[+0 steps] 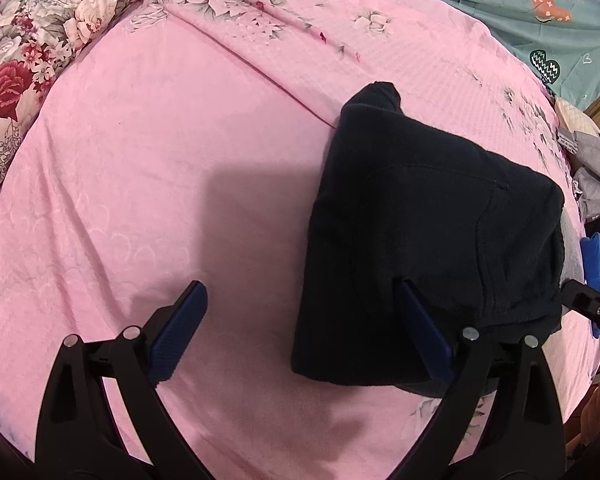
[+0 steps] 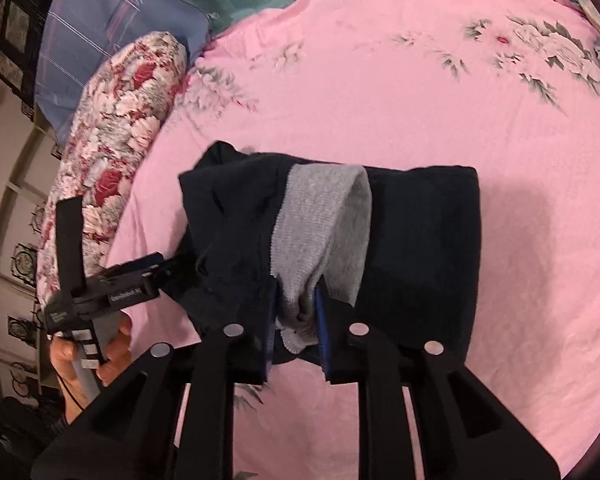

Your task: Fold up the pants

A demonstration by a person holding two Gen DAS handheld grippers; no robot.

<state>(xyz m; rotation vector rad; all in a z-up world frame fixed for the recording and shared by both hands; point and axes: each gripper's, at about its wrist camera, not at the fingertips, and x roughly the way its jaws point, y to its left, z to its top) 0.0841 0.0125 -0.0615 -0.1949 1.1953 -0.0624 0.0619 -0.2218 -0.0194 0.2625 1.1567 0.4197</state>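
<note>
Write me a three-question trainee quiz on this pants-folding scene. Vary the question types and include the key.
1. True or false: the left tongs are clamped on the pants.
2. What colour is the cloth pinched between the right tongs? A grey, B red, C green.
3. Fill in: the pants lie on a ____ sheet.

Key: 1 false, they stand open; 2 A; 3 pink.
</note>
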